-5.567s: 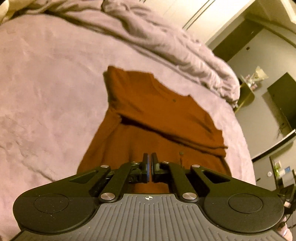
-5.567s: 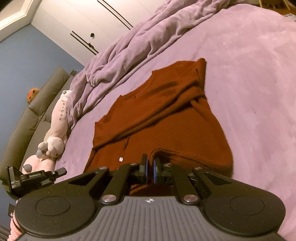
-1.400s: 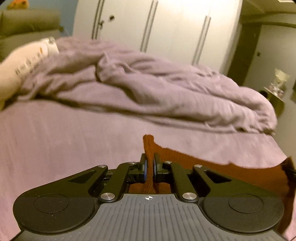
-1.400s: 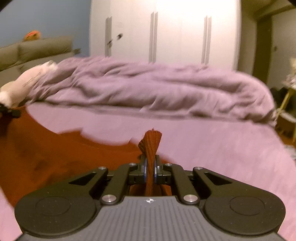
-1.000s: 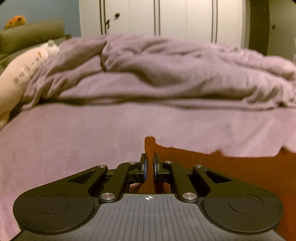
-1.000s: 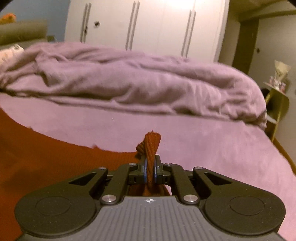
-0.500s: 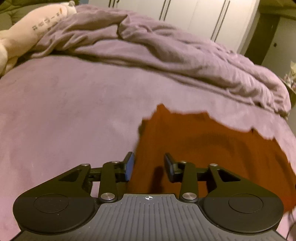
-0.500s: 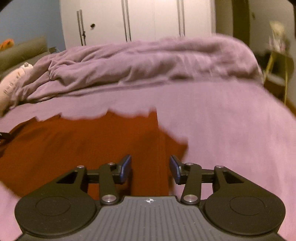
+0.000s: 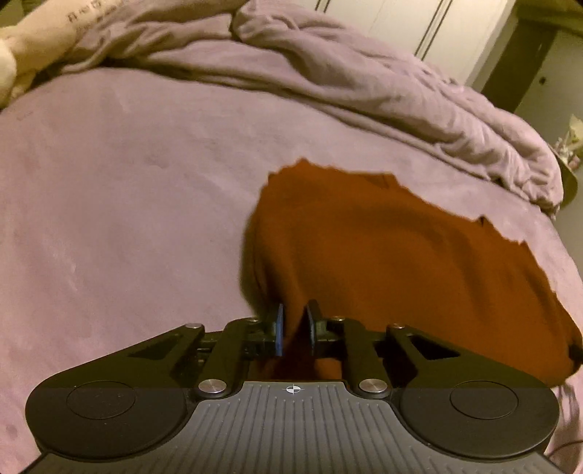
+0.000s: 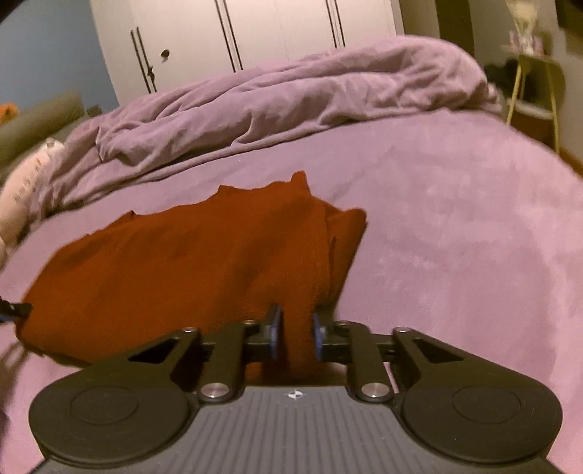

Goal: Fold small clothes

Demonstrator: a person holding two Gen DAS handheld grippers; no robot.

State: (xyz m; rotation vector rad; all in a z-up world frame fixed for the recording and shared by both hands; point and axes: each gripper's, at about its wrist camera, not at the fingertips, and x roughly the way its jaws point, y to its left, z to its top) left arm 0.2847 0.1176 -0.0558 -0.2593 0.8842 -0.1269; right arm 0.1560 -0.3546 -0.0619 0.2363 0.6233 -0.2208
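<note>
Closing left tongs [image 9: 293, 328] and right tongs [image 10: 294, 331] on near edge of rust-brown knitted sweater [image 9: 382, 255], cloth pinched between both pairs of pads
Seemingly folded over once already, lying layered on mauve plush bedspread [image 9: 127, 200]; probably still needing another fold and smoothing. Crumpled lilac duvet [image 9: 364, 80] and cream plush toy [image 9: 32, 32] well beyond, blocking nothing

A: Left gripper [image 9: 293, 330] — matte black, two round discs at lower left and lower right of the frame, ribbed grey plate between, small crosshair mark at its top edge.

B: Right gripper [image 10: 294, 335] — same build. Silver screw heads on angled black linkage arms, blue pads [image 10: 274, 337] lining the fingers.
</note>
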